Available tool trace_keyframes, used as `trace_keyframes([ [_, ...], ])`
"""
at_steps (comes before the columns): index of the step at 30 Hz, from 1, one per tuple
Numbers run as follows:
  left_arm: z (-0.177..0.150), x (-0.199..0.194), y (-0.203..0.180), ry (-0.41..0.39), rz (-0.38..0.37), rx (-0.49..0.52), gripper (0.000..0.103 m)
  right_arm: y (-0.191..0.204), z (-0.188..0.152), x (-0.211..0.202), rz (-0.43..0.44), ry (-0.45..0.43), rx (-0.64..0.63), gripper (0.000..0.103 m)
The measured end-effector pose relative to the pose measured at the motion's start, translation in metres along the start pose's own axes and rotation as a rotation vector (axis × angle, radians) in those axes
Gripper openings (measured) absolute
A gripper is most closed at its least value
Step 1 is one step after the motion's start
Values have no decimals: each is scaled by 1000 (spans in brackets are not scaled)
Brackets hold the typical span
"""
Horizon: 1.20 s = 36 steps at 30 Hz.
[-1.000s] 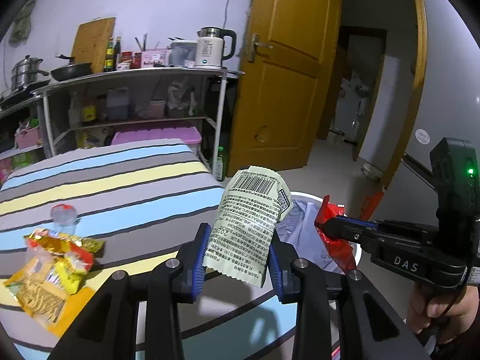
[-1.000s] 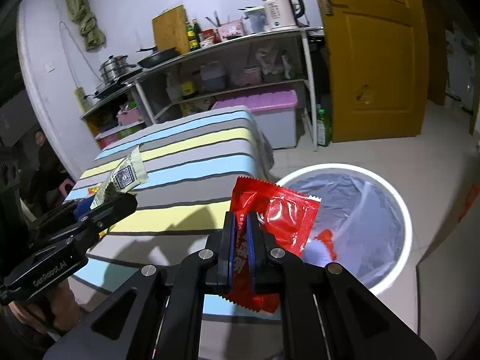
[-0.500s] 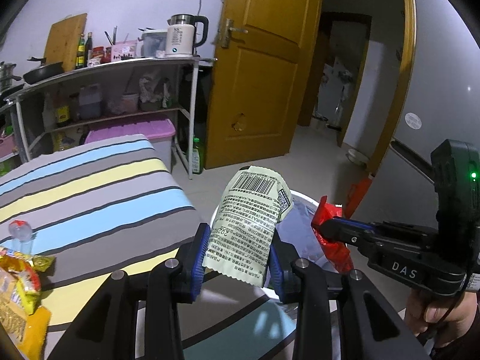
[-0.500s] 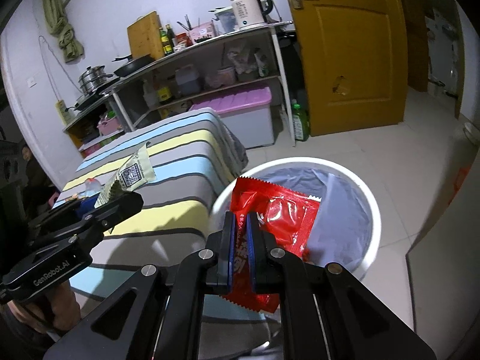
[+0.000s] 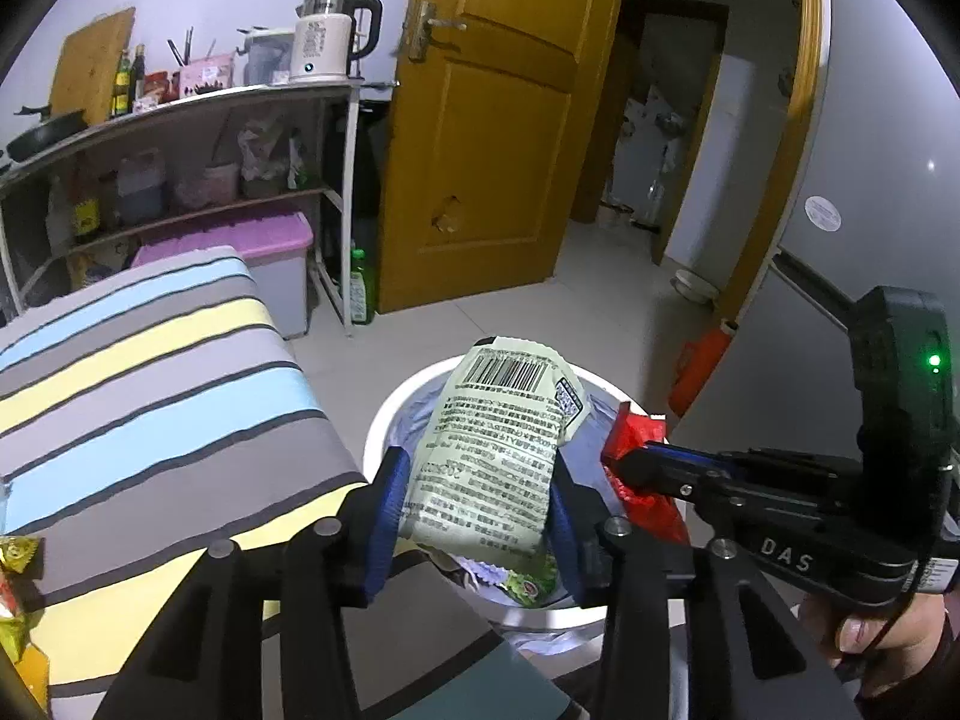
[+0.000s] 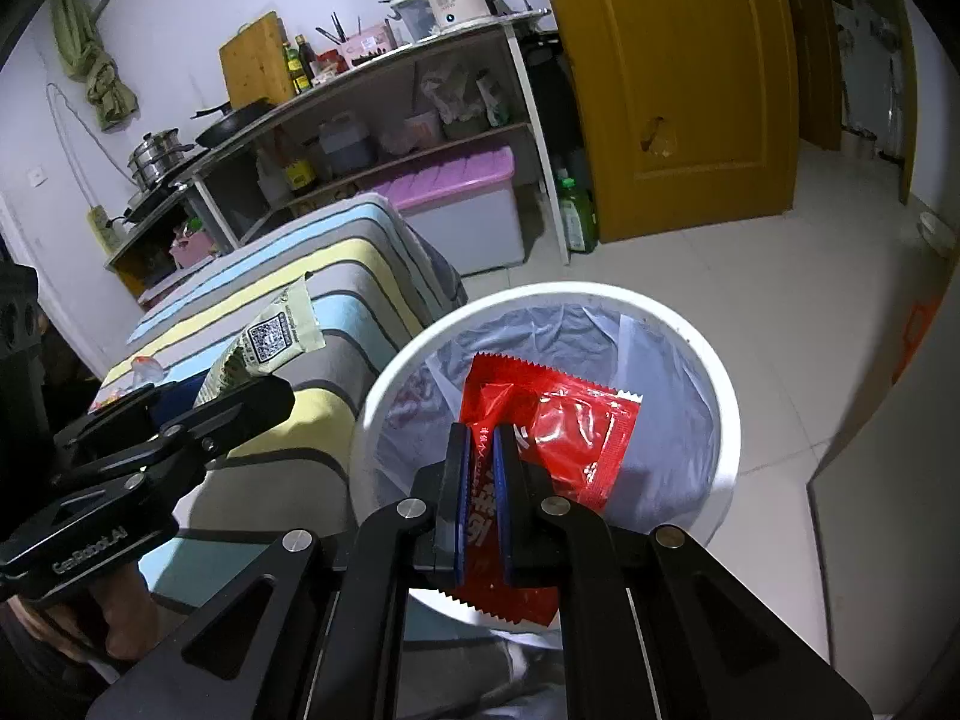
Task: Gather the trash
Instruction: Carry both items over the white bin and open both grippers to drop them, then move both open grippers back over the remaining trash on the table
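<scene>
A pale green wrapper (image 5: 498,438) with a barcode stands upright between the blue pads of my left gripper (image 5: 474,480). The jaws are opening and the pads still touch its sides. It hangs over the near rim of the white trash bin (image 5: 384,414), which has a grey liner. My right gripper (image 6: 480,468) is shut on a red wrapper (image 6: 558,438) right above the bin (image 6: 600,291). In the left wrist view the right gripper (image 5: 624,462) comes in from the right with the red wrapper (image 5: 630,432). The left gripper (image 6: 264,396) and green wrapper (image 6: 276,336) are left of the bin.
A surface with a striped cloth (image 5: 150,390) borders the bin on the left, with more snack wrappers (image 5: 18,570) at its near-left edge. Behind stand a shelf unit with a kettle (image 5: 324,42), a purple-lidded box (image 5: 252,240), a green bottle (image 5: 359,294) and a yellow door (image 5: 498,138).
Both grippers have moved right, from over the striped surface to over the bin, and sunk a little. The left jaws stand wider around the green wrapper. The right grip is unchanged.
</scene>
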<state>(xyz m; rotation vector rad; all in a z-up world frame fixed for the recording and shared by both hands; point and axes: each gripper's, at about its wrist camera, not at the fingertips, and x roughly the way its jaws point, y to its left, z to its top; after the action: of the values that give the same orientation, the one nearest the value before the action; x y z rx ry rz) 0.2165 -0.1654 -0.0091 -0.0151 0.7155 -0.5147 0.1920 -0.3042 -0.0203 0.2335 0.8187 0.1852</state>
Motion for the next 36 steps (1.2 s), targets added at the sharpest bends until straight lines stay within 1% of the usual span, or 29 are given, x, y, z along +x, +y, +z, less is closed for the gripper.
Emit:
trace_keyframes([
  [3, 0, 5, 1, 6, -19, -4, 47, -3, 0, 7, -10, 20, 2, 9],
  [5, 0, 7, 3, 9, -28, -10, 50, -1, -2, 9, -14, 26, -2, 12],
  [7, 0, 10, 6, 13, -36, -20, 51, -1, -2, 11, -17, 29, -3, 24],
  [8, 0, 9, 6, 13, -37, -22, 51, -1, -2, 11, -17, 27, -5, 28],
  [9, -1, 9, 6, 12, -37, -24, 51, -1, -1, 11, -17, 25, -6, 34],
  [10, -1, 9, 7, 11, -38, -28, 52, -1, -2, 10, -17, 23, -5, 35],
  [15, -3, 3, 9, -1, -42, -39, 53, -3, -2, 3, -18, 11, 8, 35],
  [20, -6, -13, 14, -24, -27, -54, 53, 1, -2, -10, -14, -12, 7, 35],
  [28, -16, -49, 21, -79, 16, -64, 53, 30, -4, -33, 20, -53, -49, 35],
  [36, -32, -92, 34, -136, 79, -76, 53, 65, -10, -49, 66, -80, -110, 35],
])
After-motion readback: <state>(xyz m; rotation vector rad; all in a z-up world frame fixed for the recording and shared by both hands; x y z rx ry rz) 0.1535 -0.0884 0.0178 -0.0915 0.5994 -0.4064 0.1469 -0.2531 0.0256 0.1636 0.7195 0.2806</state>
